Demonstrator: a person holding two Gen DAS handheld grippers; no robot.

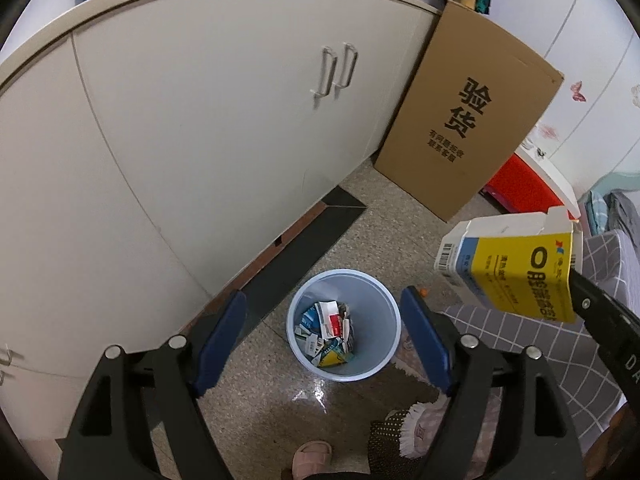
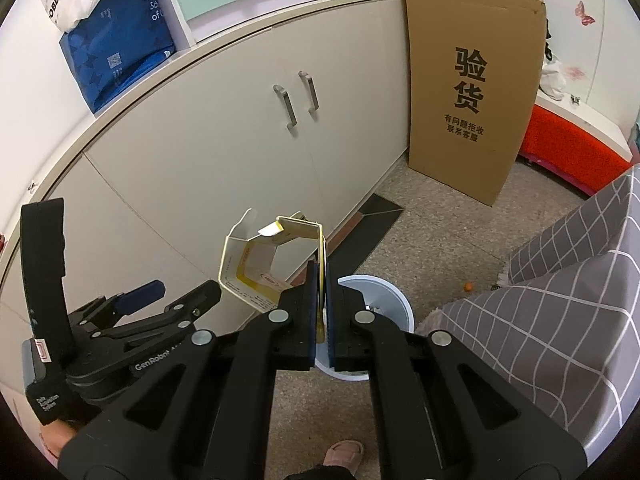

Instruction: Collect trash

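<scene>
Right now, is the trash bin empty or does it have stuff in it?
Partly filled: the trash bin stands upright on the floor with crumpled packaging covering its bottom, well below the rim.

Left hand-held gripper (image 1: 322, 312): black angular frame with triangular cut-outs, round silver pivot pins, two dark blue finger pads (image 1: 219, 338).
Right hand-held gripper (image 2: 322, 280): same black frame, silver pins at the linkages, dark blue pads on the inner faces of its fingers (image 2: 311, 312).
Markings: white "GenRobot" lettering on the left unit's body as the right wrist view shows it; a small white label with a red outline on its side.
Footwear: a pink slipper (image 1: 313, 455) on the person's foot.
</scene>
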